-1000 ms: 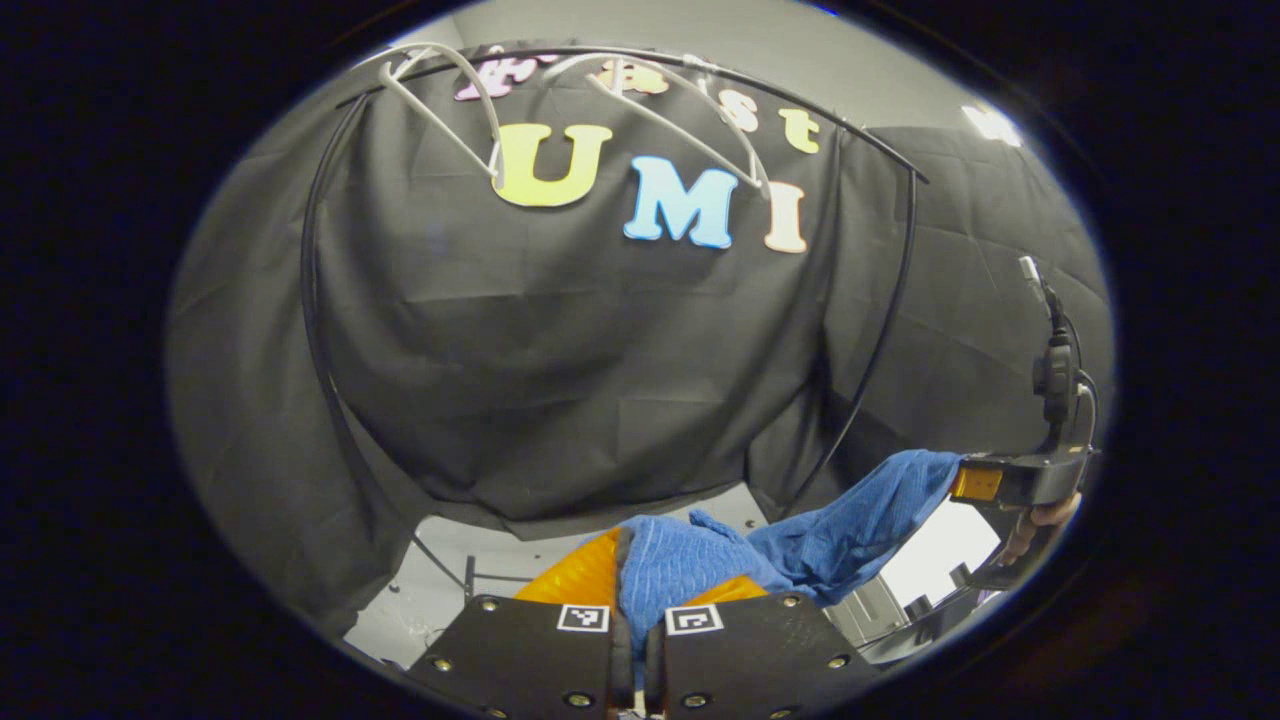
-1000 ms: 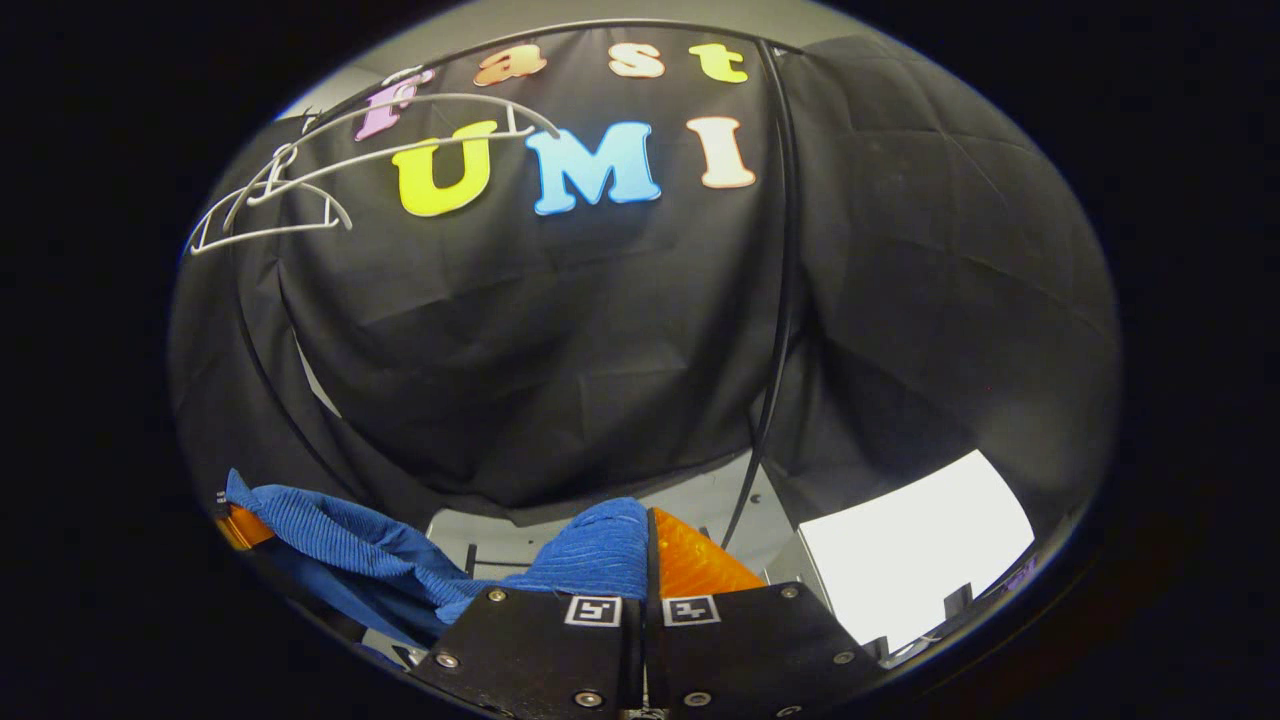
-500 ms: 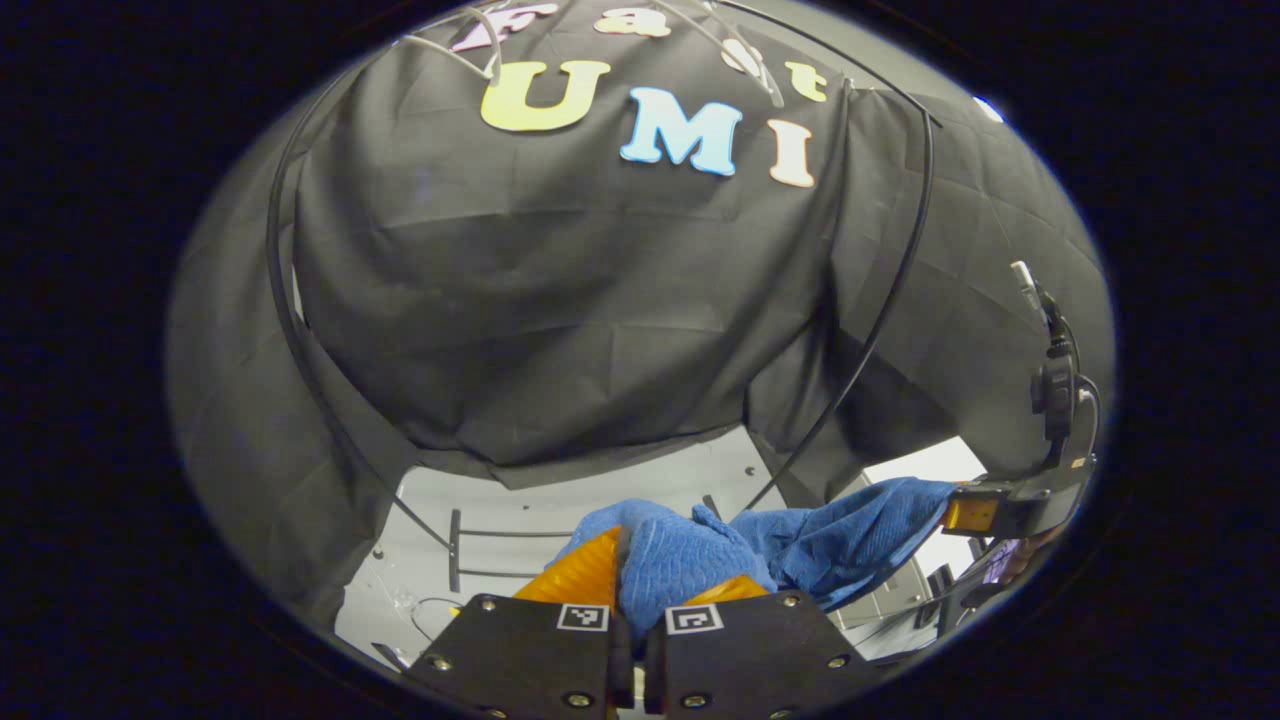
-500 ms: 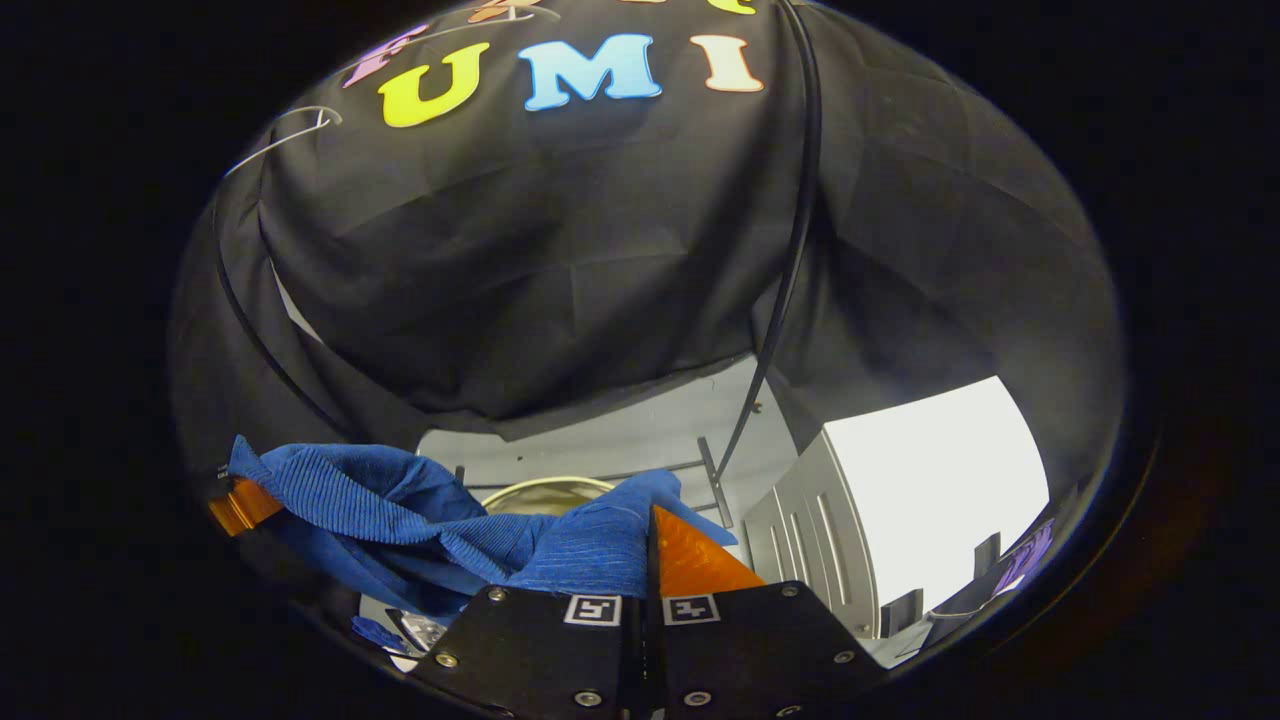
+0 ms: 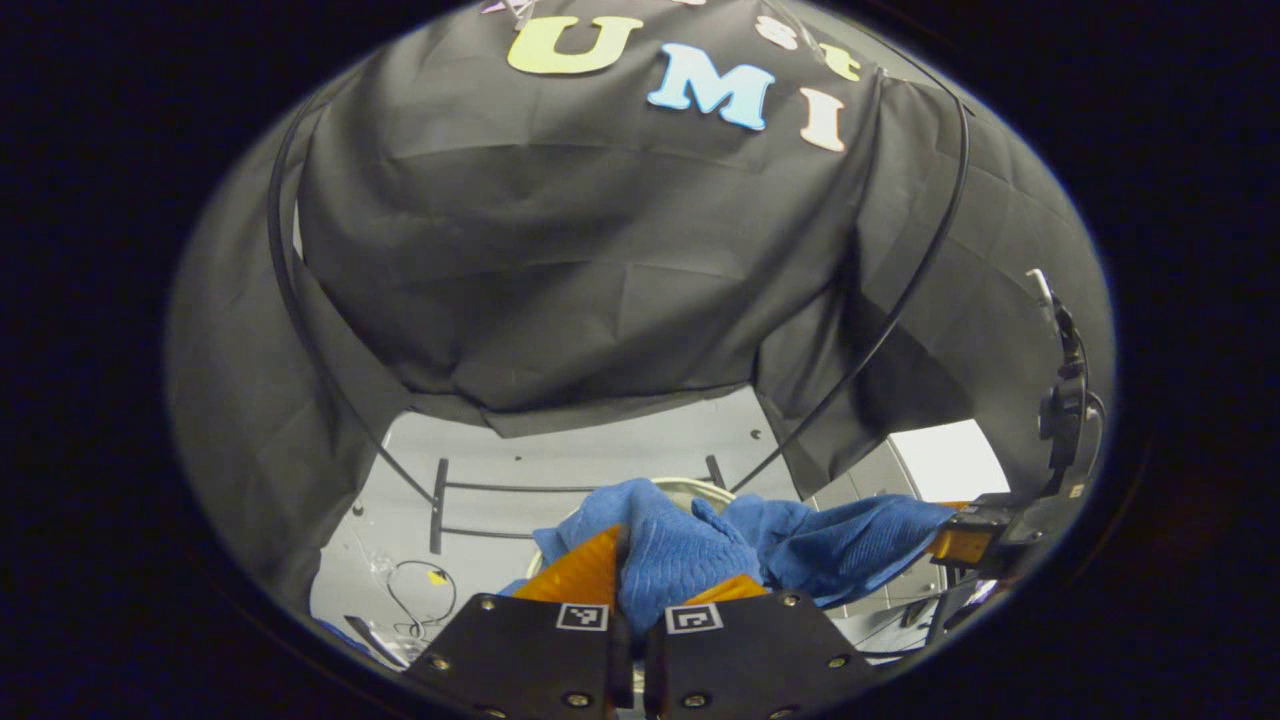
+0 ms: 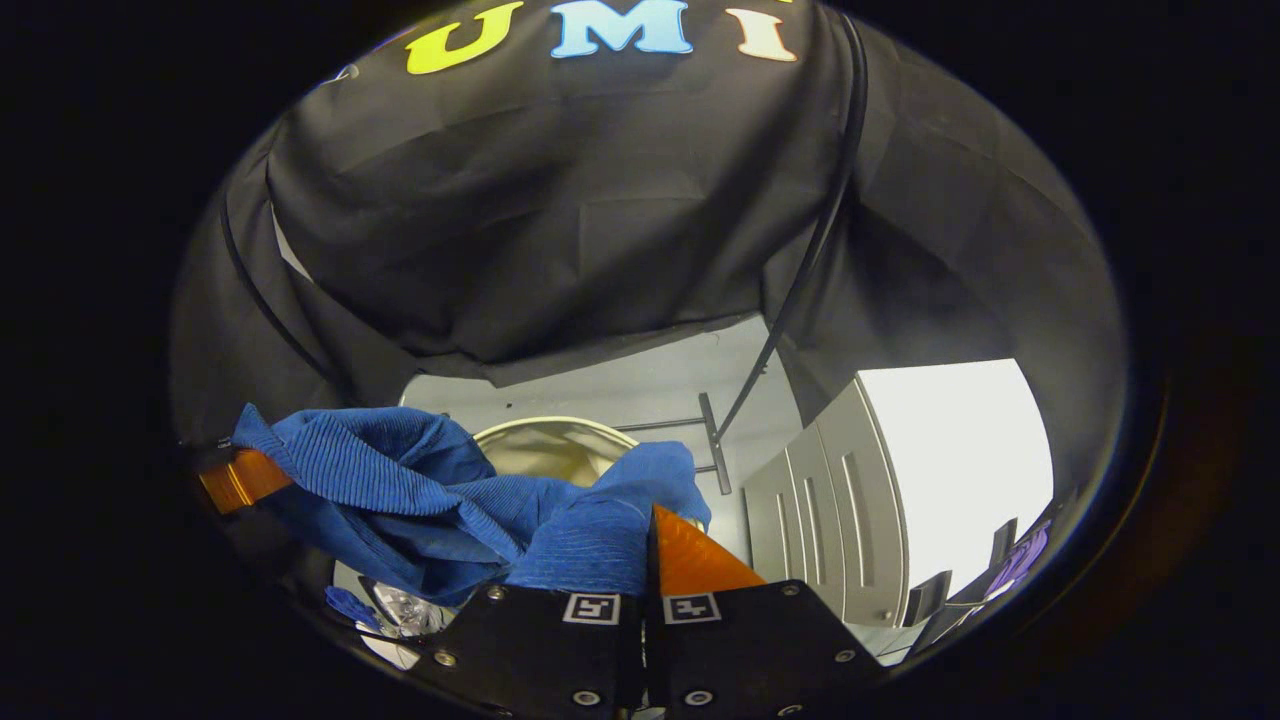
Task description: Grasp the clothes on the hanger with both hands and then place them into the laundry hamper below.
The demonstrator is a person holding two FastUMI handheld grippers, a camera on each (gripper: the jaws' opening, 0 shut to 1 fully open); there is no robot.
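Blue ribbed garment (image 5: 690,550) clamped at one end between the left gripper (image 5: 632,572) fingers, a bunched fold bulging up out of the gap; in the left gripper view, stretched off to the right and pinched at its far end by the right gripper (image 5: 962,545). In the right gripper view, same cloth (image 6: 440,495) clamped in the right gripper (image 6: 648,560), fingers pressed together on a fold — bulk of it lying left of the fingers, running away to the left gripper (image 6: 235,478) at the left edge. Held in the air above the laundry hamper (image 6: 545,450), whose pale rim and inside show just behind and under the sagging middle. Fabric deep blue, fine corduroy-like ribs, crumpled and twisted, drooping between the two grips. Long axis roughly level, from one gripper across to the other. Grey cabinet (image 6: 830,520) to the right of the hamper, on the pale floor (image 5: 560,460).
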